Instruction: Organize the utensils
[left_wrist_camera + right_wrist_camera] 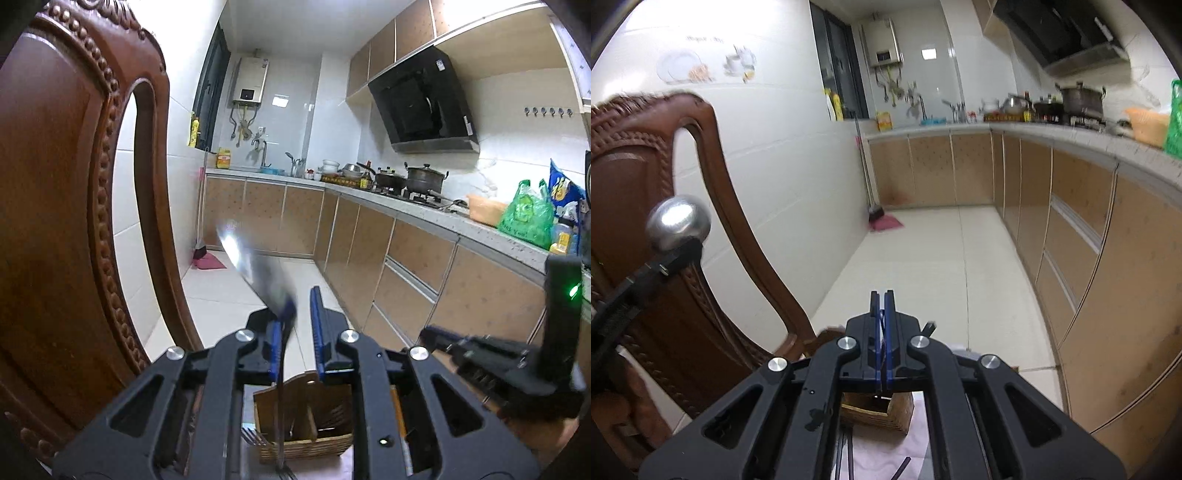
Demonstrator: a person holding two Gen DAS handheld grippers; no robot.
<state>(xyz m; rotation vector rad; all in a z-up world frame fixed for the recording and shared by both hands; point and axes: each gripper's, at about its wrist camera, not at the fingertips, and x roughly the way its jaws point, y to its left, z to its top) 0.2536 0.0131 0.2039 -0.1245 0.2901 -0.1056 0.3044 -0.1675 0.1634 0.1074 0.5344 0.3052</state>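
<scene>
A metal spoon [258, 273] sticks up from my left gripper [295, 306], which is shut on its handle; the handle runs down between the blue pads. From the right wrist view the spoon's round bowl [677, 221] shows above the left gripper [677, 254], against the chair. A wooden utensil holder [303, 417] with compartments stands just below, with fork tines [255, 439] beside it. My right gripper [882, 306] is shut with nothing visible between its pads, and it hovers over the holder [875, 410]. It also appears low on the right as the right gripper [430, 332].
A carved wooden chair back [55, 221] rises close on the left, also seen as the chair [665, 177]. Dark chopsticks [846, 454] lie on a pale cloth [886, 454] by the holder. A counter [424, 218] with pots and a green bag [524, 218] runs along the right.
</scene>
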